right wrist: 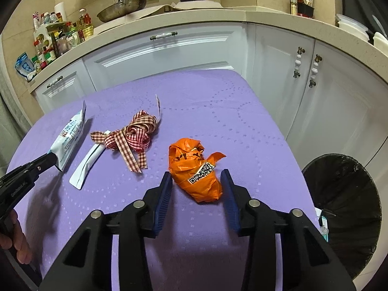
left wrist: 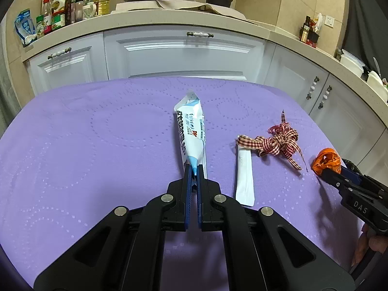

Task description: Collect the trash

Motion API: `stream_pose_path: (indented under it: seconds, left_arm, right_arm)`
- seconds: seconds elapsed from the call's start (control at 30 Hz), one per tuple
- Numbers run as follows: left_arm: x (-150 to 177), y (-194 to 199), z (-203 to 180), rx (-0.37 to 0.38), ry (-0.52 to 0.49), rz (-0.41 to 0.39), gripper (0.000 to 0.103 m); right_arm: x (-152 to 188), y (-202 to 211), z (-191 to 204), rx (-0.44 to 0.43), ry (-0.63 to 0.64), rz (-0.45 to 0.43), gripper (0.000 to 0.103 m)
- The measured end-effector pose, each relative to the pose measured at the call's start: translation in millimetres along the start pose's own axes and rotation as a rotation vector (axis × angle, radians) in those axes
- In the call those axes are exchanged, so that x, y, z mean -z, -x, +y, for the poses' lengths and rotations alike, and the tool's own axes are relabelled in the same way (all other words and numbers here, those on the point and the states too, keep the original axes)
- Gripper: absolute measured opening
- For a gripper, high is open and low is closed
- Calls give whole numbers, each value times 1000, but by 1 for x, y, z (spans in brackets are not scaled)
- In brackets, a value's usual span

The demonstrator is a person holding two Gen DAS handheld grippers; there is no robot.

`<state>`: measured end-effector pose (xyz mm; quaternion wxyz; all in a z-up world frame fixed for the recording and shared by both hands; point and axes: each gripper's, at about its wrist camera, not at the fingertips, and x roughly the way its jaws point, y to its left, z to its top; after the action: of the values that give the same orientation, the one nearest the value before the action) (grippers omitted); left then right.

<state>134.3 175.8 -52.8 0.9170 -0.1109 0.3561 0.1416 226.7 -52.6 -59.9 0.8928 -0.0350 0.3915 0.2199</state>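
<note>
Left gripper (left wrist: 193, 169): fingers drawn nearly together, pinching the lower blue end of the white-and-blue wrapper (left wrist: 191, 133); the wrapper is stretching away over the purple tablecloth (left wrist: 84, 145), its far end lifting off the cloth.

Right gripper (right wrist: 197, 178): jaws standing wide apart, holding nothing, flanking the crumpled orange bag (right wrist: 196, 172), which is lying on the cloth between the fingertips; contact with either pad cannot be told.

White sachet (left wrist: 245, 177): lying flat just right of the wrapper, its far end tucked under the checked ribbon (left wrist: 278, 143).

Checked ribbon: sitting tangled between sachet and orange bag.

Black bin (right wrist: 344, 215): standing beside the table's right edge, lined with a dark bag.

Kitchen counter (left wrist: 169, 21): running behind the table, carrying bottles and pans.
</note>
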Motion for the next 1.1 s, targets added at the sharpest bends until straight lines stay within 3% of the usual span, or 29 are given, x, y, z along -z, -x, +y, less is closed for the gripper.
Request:
stream_pose_path:
  seconds: [0.8,1.1]
  left_arm:
    - [-1,19,-3,5,-12,-32,3]
    - [2,47,-32,56,-57,-66,3]
  right_arm:
    - [5,25,-3,26,-9,-62,38]
    - [11,55,-23,65,-39,-111,38]
